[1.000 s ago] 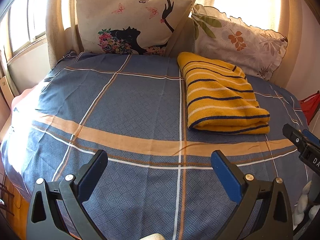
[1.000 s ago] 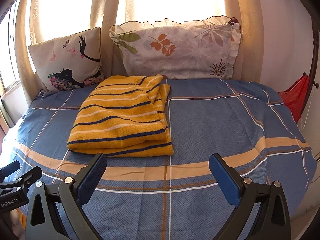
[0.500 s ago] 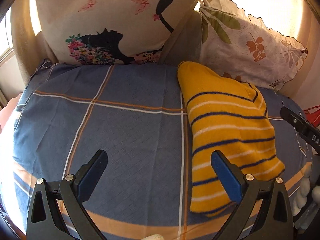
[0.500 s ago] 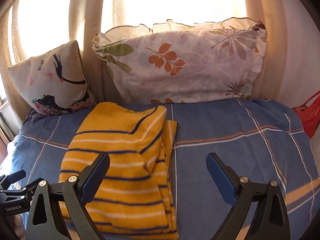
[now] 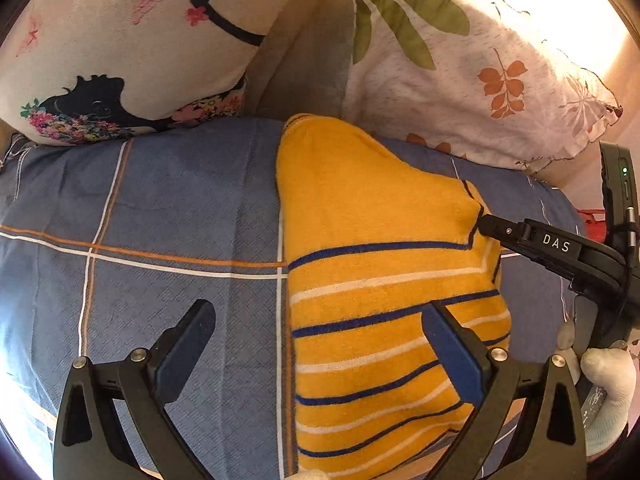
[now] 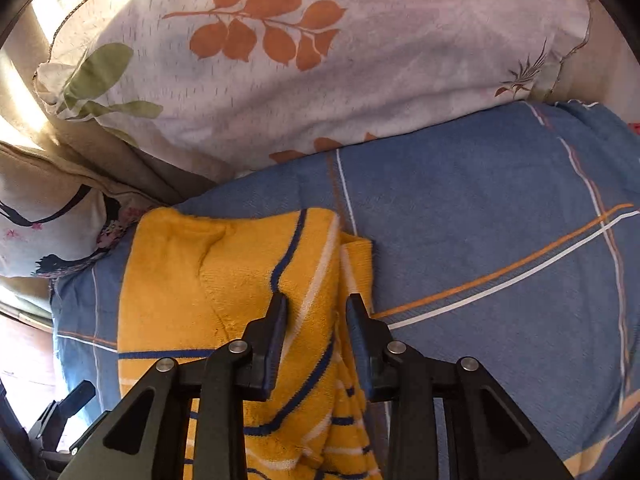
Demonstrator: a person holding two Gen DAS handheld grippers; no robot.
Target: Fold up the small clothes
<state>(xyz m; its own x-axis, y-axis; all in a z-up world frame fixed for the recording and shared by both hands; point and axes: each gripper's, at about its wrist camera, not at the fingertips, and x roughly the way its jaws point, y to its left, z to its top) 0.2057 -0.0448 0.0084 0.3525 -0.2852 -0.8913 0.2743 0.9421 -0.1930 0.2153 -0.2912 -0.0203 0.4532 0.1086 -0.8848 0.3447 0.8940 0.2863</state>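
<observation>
A folded yellow top (image 5: 372, 280) with blue and white stripes lies on a blue checked bed cover (image 5: 168, 248). Its far end is close to two pillows, a leafy one (image 6: 304, 60) and one with a dark lady picture (image 5: 108, 60).

The right gripper (image 6: 316, 312) points down at the right edge of the yellow top. Its jaws have just been closing. They are now only a little way apart, with a bump of the yellow cloth between them. The pads look as if they touch the cloth on both sides, but I cannot tell if they squeeze it yet.

The left gripper (image 5: 316, 336) is wide open. One finger is over the bed cover and the other is over the yellow top. It holds nothing
</observation>
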